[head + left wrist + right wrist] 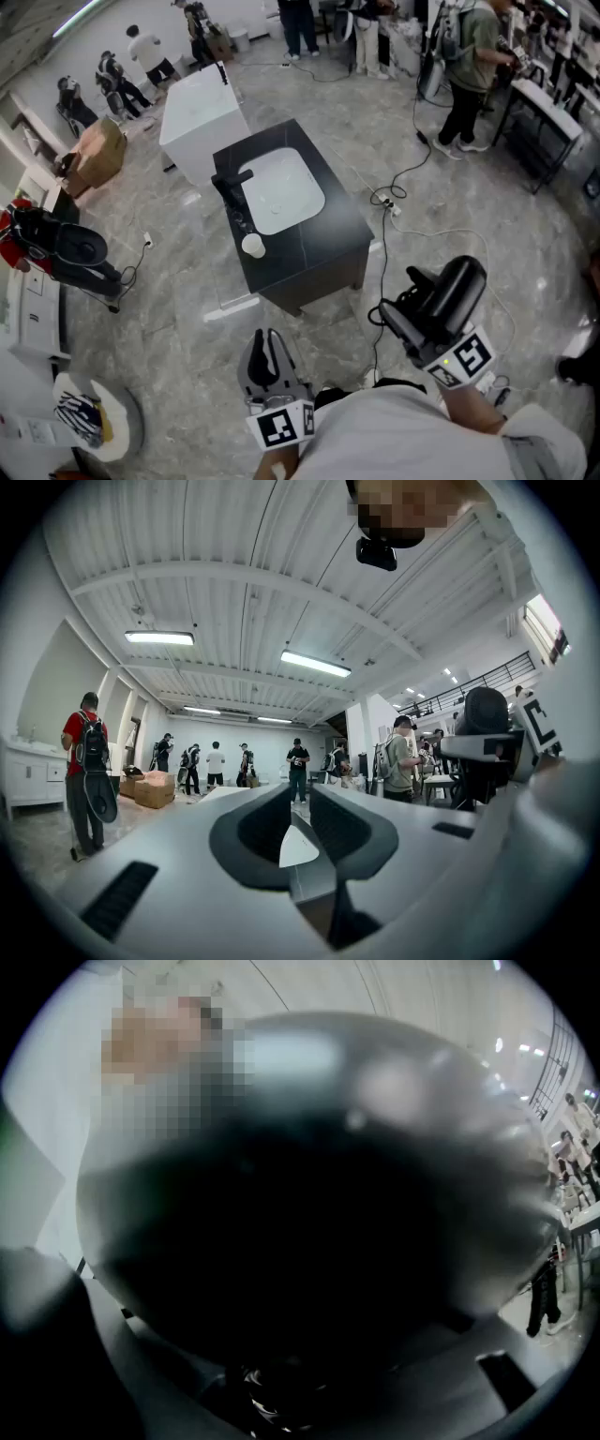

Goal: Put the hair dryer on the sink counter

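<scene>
Gripping the black hair dryer (457,278) wide round its body in the right gripper (419,314), close to the chest; left gripper (268,361) closed, empty. Ahead, well apart: step over the floor cable (382,267), then lower onto bare black worktop (328,246), clear of the white cup (253,246), beside the basin (281,192), never in it, before releasing.

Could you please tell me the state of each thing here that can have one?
hair dryer: held up, not yet on the sink counter
right hand-held gripper: shut on the hair dryer
left hand-held gripper: jaws together, empty
cup: upright on the sink counter
basin: empty
</scene>
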A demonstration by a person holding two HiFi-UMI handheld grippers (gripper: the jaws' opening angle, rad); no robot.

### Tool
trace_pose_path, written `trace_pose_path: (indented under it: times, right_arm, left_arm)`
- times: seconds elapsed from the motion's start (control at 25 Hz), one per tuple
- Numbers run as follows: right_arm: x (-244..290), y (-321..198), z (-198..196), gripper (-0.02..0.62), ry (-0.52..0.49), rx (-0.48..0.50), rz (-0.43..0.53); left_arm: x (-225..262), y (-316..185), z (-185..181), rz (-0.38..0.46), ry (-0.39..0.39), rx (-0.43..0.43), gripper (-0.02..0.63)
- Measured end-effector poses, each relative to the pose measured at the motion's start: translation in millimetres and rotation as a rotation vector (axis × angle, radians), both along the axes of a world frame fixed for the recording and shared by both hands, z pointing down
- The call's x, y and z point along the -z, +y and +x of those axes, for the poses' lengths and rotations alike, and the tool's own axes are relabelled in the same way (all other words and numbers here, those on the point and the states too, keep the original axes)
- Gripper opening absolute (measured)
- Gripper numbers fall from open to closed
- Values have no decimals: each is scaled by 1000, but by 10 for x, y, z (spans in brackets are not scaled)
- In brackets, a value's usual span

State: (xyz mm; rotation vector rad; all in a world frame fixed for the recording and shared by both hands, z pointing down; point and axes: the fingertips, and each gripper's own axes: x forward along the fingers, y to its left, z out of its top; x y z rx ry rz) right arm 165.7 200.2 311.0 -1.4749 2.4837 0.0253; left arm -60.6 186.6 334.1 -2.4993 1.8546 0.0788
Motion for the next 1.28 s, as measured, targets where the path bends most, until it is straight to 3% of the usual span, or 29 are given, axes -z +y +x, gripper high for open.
trace_pose_path:
  times: [0.24,0.64,1.28]
  right_arm:
    - [-89,-83,-190,284,65,-33,-1]
    - [-118,11,-353,282,93,-37,-23]
    - [-114,40,-151,281,102,-35,-15]
  left_arm:
    - [-152,-96,-106,-19,28,27,3]
    - [-204,2,-233,-34,53,7,2]
    - [-262,33,-25,-52,36,-7,2]
